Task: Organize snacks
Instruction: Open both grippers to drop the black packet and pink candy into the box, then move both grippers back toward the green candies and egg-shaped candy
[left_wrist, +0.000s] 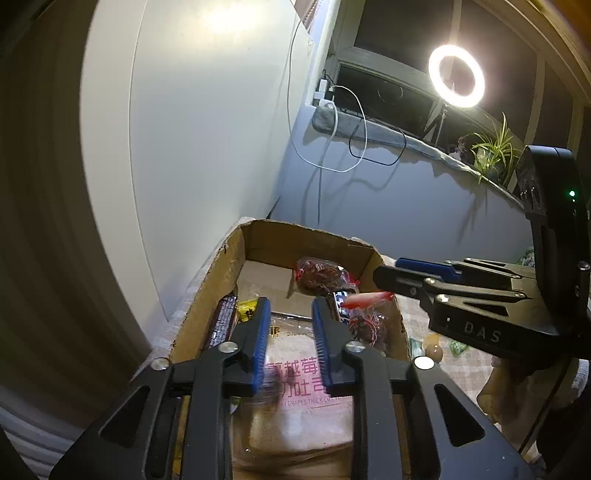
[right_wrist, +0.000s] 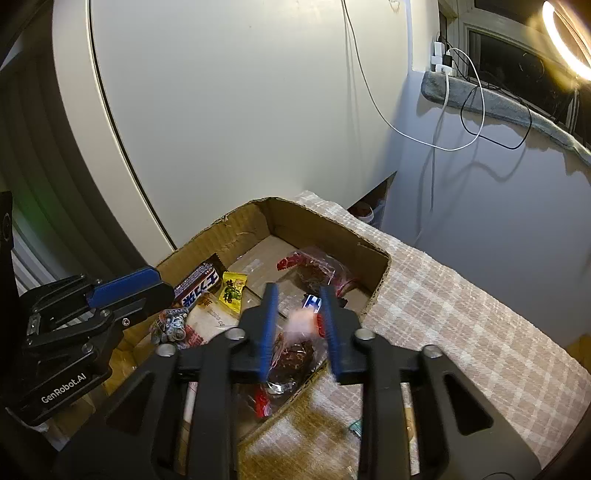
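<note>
Open brown cardboard box (right_wrist: 373, 258) sits on a beige checked woven cloth (right_wrist: 461, 314), close to a white wall panel (right_wrist: 240, 110). Both grippers hang over the box, pointing down into it.

Left gripper (left_wrist: 290, 343): black frame, blue pads, jaws parted with a clear gap, nothing pinched. Seen through the gap, a clear-wrapped bread bag with pink lettering (left_wrist: 295, 384) lies flat on the box floor; touching or not, can't tell.

Right gripper (right_wrist: 301, 328): jaws also parted. A pink-and-red wrapped stick snack (right_wrist: 304, 325) shows blurred in the gap, not clearly pressed by either pad. From the left wrist view the same stick (left_wrist: 365, 300) appears just off the right gripper's tips (left_wrist: 384, 278), over the box's right side.

Inside the box:
- 2 clear red-trimmed packs of dark dried fruit, 1 near the far wall (right_wrist: 314, 269), 1 nearer under the right gripper (right_wrist: 295, 354)
- small blue-and-white wrapper (right_wrist: 312, 303) between those 2 packs
- brown chocolate bar with white lettering (right_wrist: 195, 284) leaning at the left wall
- small yellow candy sachet (right_wrist: 232, 290) just beside the bar
- crinkly silver patterned packet (right_wrist: 171, 326) at the near-left

Off the box: lit ring light (left_wrist: 457, 75), green potted plant (left_wrist: 493, 149) on a grey-covered sill (left_wrist: 388, 133), white charging cable (left_wrist: 332, 129) hanging down the wall.
</note>
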